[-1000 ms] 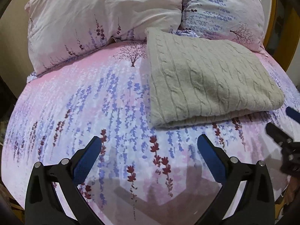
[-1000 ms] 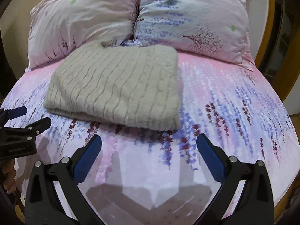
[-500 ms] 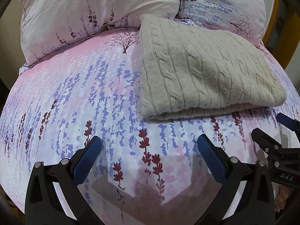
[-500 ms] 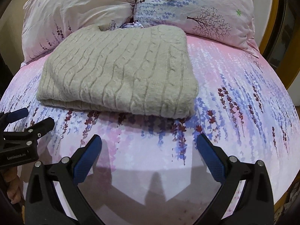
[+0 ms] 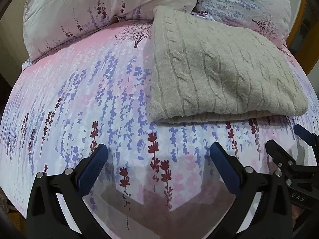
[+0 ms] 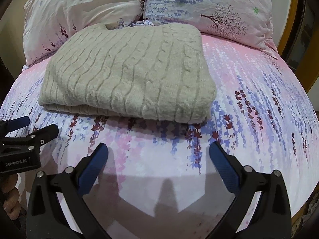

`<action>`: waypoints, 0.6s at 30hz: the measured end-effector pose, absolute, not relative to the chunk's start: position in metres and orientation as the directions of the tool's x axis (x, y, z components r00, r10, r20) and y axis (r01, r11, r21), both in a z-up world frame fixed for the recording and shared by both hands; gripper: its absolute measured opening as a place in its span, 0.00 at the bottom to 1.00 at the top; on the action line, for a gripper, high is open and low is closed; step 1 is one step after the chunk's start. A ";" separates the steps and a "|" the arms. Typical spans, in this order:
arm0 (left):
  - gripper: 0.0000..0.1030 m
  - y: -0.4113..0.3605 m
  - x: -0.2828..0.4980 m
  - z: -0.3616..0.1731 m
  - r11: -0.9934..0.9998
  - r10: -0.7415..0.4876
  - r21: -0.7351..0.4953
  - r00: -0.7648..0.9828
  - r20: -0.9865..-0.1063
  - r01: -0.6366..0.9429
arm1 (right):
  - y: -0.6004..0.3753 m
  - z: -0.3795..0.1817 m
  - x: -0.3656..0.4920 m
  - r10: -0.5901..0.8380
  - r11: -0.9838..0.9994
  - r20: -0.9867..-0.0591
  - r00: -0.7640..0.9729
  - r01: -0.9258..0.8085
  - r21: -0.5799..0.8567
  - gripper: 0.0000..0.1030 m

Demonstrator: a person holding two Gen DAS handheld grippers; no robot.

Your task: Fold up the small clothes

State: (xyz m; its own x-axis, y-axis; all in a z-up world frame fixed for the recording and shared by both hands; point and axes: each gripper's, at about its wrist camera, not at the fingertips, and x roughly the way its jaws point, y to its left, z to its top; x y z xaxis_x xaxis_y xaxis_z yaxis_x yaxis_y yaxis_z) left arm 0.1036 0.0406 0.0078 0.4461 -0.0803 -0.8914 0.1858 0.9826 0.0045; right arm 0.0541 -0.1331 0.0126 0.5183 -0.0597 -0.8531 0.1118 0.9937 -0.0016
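A beige cable-knit sweater [image 5: 219, 75] [image 6: 129, 75] lies folded into a thick rectangle on the floral bedspread [image 5: 89, 103] [image 6: 259, 99], its folded edge toward me. My left gripper [image 5: 158, 159] hovers open over bare bedspread, short of the sweater's near left corner, nothing between its blue pads. My right gripper [image 6: 158, 159] is open too, just in front of the sweater's near right part. Each view catches the other gripper at its edge: the right gripper [image 5: 295, 151] at the right of the left wrist view, the left gripper [image 6: 30, 131] at the left of the right wrist view.
Two floral pillows [image 5: 99, 6] [image 6: 209, 2] lean at the head of the bed behind the sweater. A wooden frame [image 6: 295, 31] rises at the far right. A hand [image 6: 11, 201] holds the left gripper's handle. Bare bedspread lies left and right of the sweater.
Both grippers have moved forward toward the sweater, which now looks larger and closer. Both stay open. The sweater has not moved.
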 end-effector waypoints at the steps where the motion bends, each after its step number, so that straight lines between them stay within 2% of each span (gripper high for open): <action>1: 0.99 0.040 0.103 0.008 0.984 -0.076 0.005 0.444 -0.893 0.179 | -0.133 0.013 0.054 -0.061 0.993 -0.856 0.513 0.117 -0.001 0.98; 18: 0.99 0.040 0.097 0.009 0.989 -0.064 0.005 0.448 -0.892 0.151 | -0.131 0.013 0.055 -0.097 0.984 -0.869 0.485 0.177 -0.012 0.98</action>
State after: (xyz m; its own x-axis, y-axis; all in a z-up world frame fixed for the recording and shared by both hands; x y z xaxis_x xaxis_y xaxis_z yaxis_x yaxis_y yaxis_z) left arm 0.0969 0.0404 0.0090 0.4480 -0.0638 -0.8918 0.1510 0.9885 0.0051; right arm 0.0552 -0.1308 0.0132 0.4851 -0.0972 -0.8690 0.1765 0.9842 -0.0115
